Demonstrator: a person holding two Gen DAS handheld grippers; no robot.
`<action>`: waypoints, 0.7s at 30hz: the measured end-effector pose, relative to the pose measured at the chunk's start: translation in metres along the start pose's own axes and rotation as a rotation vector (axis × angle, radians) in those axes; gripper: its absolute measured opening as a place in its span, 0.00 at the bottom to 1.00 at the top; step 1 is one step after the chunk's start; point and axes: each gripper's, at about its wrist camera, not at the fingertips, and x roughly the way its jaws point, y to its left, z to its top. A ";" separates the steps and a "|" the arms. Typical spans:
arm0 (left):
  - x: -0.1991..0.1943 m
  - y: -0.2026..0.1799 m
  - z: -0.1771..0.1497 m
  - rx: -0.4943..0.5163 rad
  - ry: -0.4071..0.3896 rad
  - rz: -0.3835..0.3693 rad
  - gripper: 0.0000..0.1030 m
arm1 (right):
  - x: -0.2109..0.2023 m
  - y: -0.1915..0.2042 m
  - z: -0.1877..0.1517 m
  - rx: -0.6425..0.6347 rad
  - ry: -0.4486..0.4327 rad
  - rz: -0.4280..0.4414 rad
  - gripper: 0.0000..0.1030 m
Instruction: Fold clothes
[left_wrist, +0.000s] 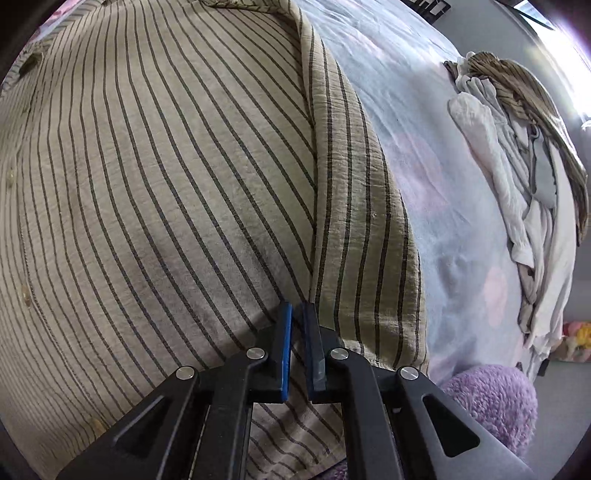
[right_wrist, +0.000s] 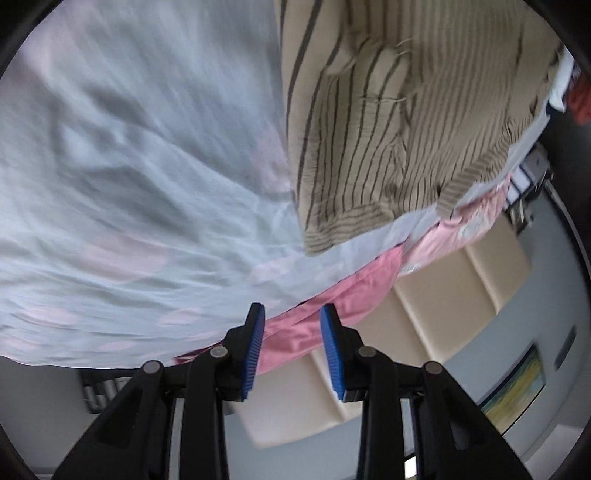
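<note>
A beige shirt with dark stripes (left_wrist: 166, 166) lies spread on the pale blue bed sheet (left_wrist: 436, 184). Its right side is folded over into a darker strip (left_wrist: 362, 221). My left gripper (left_wrist: 297, 310) hovers close over the shirt at the foot of that fold line, jaws nearly closed with a thin gap, holding nothing I can see. In the right wrist view the same shirt (right_wrist: 388, 147) lies at the upper right on the sheet (right_wrist: 129, 147). My right gripper (right_wrist: 291, 314) is open and empty, above the bed's edge.
A pile of other clothes (left_wrist: 517, 184), white, grey and brown, lies on the bed at the right. A purple fluffy thing (left_wrist: 495, 398) sits at the lower right. A pink sheet edge (right_wrist: 332, 291) hangs along the bed, with beige panels (right_wrist: 424, 295) beyond it.
</note>
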 end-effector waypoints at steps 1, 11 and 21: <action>0.001 0.001 0.001 -0.002 0.003 -0.010 0.06 | 0.011 0.001 0.001 -0.027 -0.010 -0.024 0.29; 0.005 -0.005 0.005 0.031 0.023 -0.062 0.06 | 0.090 -0.005 0.024 -0.101 -0.062 -0.102 0.30; 0.001 -0.014 0.003 0.021 0.006 -0.098 0.06 | 0.113 -0.019 0.043 -0.190 -0.083 -0.032 0.03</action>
